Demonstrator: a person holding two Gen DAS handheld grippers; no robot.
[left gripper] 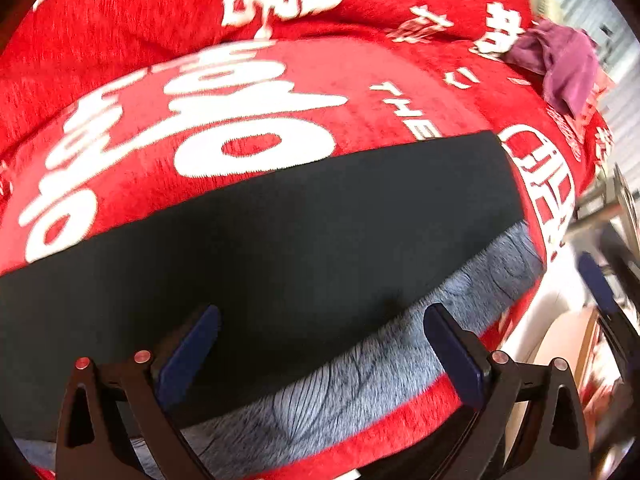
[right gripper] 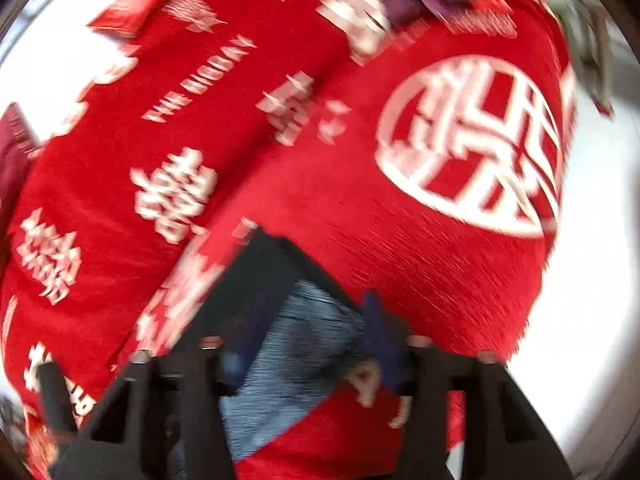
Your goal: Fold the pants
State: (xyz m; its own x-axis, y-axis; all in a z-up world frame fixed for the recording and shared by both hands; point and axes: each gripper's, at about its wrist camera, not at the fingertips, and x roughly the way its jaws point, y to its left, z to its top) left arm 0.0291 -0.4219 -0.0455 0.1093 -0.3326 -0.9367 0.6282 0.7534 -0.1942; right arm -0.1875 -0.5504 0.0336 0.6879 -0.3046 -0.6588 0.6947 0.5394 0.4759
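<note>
Left tool (left gripper: 320, 354) hangs over the pants (left gripper: 280, 240), jaws spread wide, nothing between the pads, nothing held. Both blue pads sit apart above the cloth; whether they brush it I can't tell.

Pants lie flat on a red blanket (left gripper: 248, 92) with white lettering, which covers what looks like a bed or sofa. In the left wrist view they read as a long dark band running left to right, with a grey fleecy lining (left gripper: 460, 300) exposed along the near edge. That lining strip suggests one layer is laid over another but not squared up. My read: at least one fold is in, lengthwise.

Purple cloth (left gripper: 560, 64) sits bunched at the far right of the blanket, well apart from the pants. Not part of this job as far as I can see.

Right tool (right gripper: 308, 332) is also released: jaws apart, no cloth pinched. Its view is motion-blurred, so fine contact is unclear. It hovers over the pants' end (right gripper: 256, 276), where the dark outer and grey lining (right gripper: 304, 344) meet the blanket (right gripper: 400, 240).

Progress estimate: mid-task. Pants are flattened and partly doubled. Likely left: align the near edge so the lining is covered, then fold across the length into a compact stack. Neither tool has a grip yet for that.
</note>
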